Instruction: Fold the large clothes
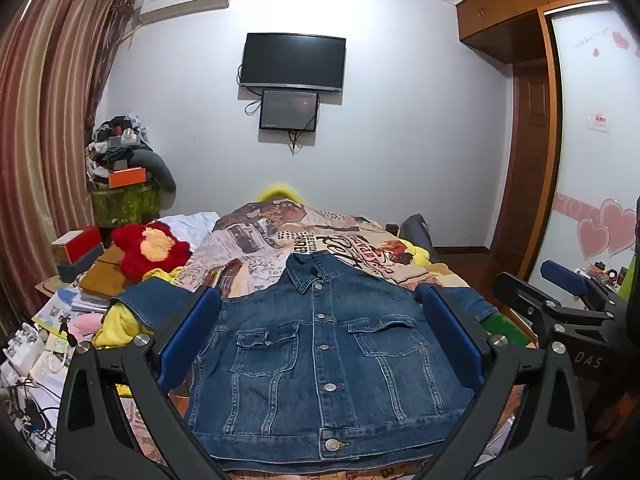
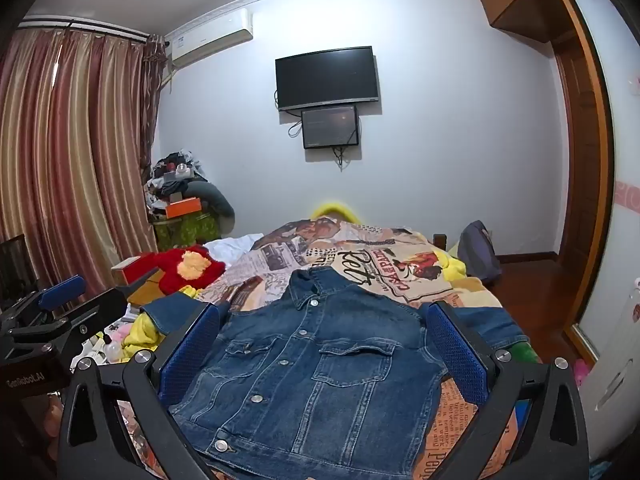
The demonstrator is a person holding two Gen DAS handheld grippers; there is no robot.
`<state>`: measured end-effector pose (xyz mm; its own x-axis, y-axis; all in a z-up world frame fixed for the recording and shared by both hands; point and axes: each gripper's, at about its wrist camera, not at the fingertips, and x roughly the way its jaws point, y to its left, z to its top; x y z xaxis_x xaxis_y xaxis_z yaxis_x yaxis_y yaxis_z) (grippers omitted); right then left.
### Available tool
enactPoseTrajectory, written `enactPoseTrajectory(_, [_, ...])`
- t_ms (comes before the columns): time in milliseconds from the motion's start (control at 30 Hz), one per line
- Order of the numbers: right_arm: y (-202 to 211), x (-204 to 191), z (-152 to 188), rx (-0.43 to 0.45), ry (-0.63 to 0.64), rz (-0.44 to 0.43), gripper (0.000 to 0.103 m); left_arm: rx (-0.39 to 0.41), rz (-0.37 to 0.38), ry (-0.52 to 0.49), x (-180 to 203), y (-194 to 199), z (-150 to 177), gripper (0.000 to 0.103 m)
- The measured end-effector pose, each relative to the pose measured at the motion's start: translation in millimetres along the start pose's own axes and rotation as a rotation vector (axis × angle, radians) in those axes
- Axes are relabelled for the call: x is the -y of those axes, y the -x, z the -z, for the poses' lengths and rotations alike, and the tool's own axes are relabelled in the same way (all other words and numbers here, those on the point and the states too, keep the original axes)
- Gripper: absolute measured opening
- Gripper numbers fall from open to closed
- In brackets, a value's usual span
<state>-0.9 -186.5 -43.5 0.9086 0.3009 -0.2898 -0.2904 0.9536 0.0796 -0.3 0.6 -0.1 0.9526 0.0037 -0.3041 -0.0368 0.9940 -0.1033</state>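
Observation:
A dark blue denim jacket (image 1: 320,360) lies flat and buttoned on the bed, front up, collar at the far end. One sleeve (image 1: 140,300) is spread to the left and the other (image 1: 476,300) to the right. My left gripper (image 1: 320,292) hovers over the jacket's near half, open wide with nothing between its blue pads (image 1: 188,336). The right wrist view shows the same jacket (image 2: 320,368), with my right gripper (image 2: 324,308) open above it and holding nothing. Each gripper shows at the edge of the other's view: the right gripper (image 1: 560,288) and the left gripper (image 2: 60,296).
The bed has a newspaper-print cover (image 1: 256,240). A red plush toy (image 1: 148,248), boxes and loose clutter (image 1: 48,332) crowd its left side. A grey backpack (image 2: 478,248) sits at the far right corner. A wardrobe (image 1: 532,160) and wooden floor lie to the right.

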Motion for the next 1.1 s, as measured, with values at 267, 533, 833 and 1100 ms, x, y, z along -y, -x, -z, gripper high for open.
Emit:
enactPoseTrajectory(267, [0.0, -0.2, 0.5, -0.001, 0.004, 0.001, 0.103, 0.009, -0.019, -0.020, 2.3, -1.6, 5.0, 0.103])
enactPoseTrajectory(533, [0.5, 0.5, 0.2, -0.004, 0.005, 0.002, 0.103, 0.009, -0.012, -0.051, 3.8, -1.6, 2.7, 0.103])
enactPoseTrajectory(833, [0.9, 0.3, -0.8, -0.005, 0.004, 0.002, 0.103, 0.002, -0.015, -0.051, 8.7, -4.9, 0.6, 0.103])
enactPoseTrajectory(1100, [1.4, -0.3, -1.4, -0.006, 0.005, 0.002, 0.103, 0.004, -0.021, -0.046, 6.2, -6.4, 1.4, 0.103])
